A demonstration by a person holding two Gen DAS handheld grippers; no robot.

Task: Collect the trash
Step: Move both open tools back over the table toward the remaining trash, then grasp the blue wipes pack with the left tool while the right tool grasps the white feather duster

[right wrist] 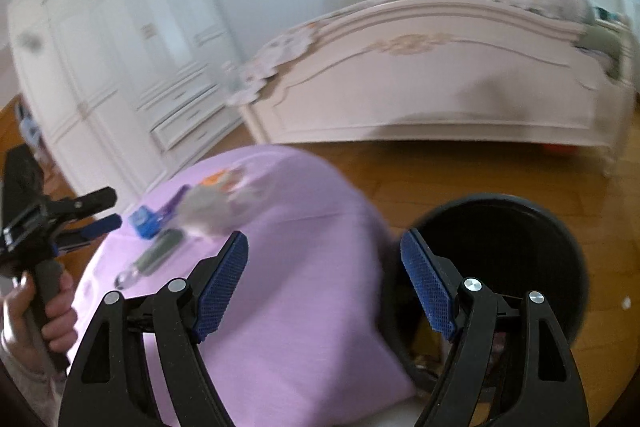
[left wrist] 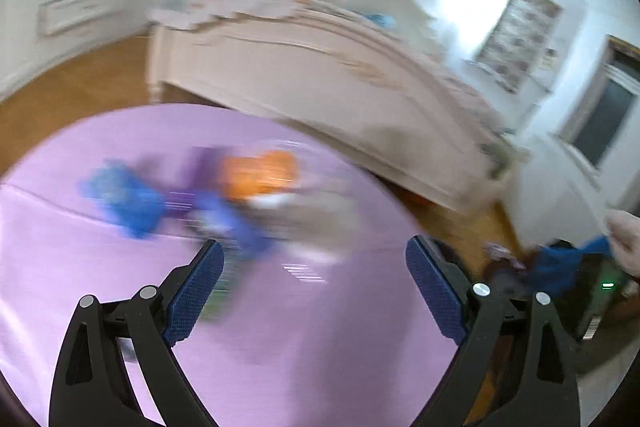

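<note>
bed (right wrist: 432,83) beyond table, wardrobe (right wrist: 100,67) beside | table (right wrist: 300,287) in lilac cloth | black bin (right wrist: 520,247) on floor at table's right edge | trash (right wrist: 208,211) blurred at far edge, no writing readable | left gripper (left wrist: 315,259) fingers wide apart, empty | right gripper (right wrist: 324,247) likewise

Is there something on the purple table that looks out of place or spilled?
Nothing looks spilled. Small items lie scattered together on the purple table: a blue piece, a grey oblong object and crumpled whitish trash. The black bin stands upright beside the table.
</note>
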